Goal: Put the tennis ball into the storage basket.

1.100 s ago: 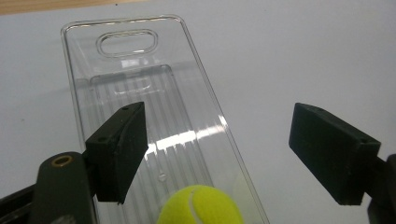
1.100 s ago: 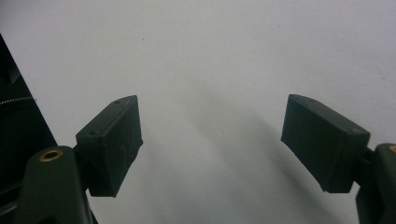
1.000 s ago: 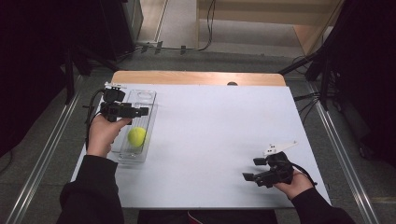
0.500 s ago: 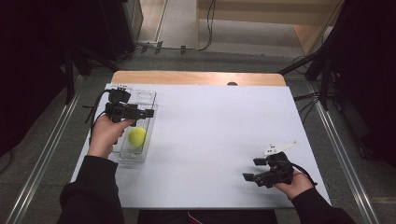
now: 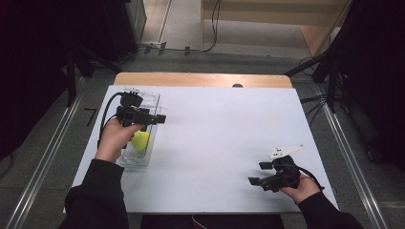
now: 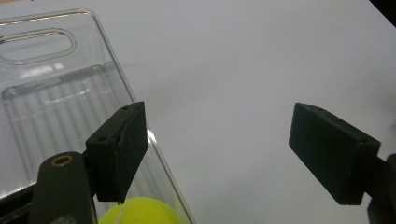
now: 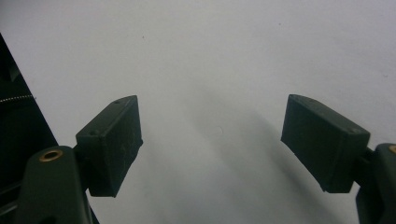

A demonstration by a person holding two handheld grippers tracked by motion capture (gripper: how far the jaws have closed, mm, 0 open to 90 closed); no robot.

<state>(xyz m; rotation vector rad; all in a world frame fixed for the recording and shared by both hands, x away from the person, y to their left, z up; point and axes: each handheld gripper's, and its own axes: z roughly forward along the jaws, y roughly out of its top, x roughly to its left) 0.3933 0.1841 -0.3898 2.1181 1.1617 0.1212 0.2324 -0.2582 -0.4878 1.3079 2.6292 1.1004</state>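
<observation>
A yellow tennis ball [image 5: 140,140] lies in the near end of a clear plastic tray [image 5: 149,99] at the left of the white table [image 5: 219,129]. My left gripper [image 5: 160,119] hovers over the tray's right wall, just beyond the ball, open with nothing between its jaws. In the left gripper view the ball [image 6: 140,212] shows at the bottom edge under the left jaw, and the tray [image 6: 51,98] stretches away beyond it; the left gripper [image 6: 229,154] spans bare table. My right gripper [image 5: 258,173] rests low at the front right, open [image 7: 215,144] and empty.
A wooden strip [image 5: 200,78] runs along the table's far edge, with a small dark spot [image 5: 237,86] on it. Metal rails [image 5: 47,162] flank the table on the floor. A grey plate [image 5: 285,150] sticks up from the right gripper.
The left hand has drifted a little to the right across the tray, jaws still apart. The ball and the right gripper have stayed put.
</observation>
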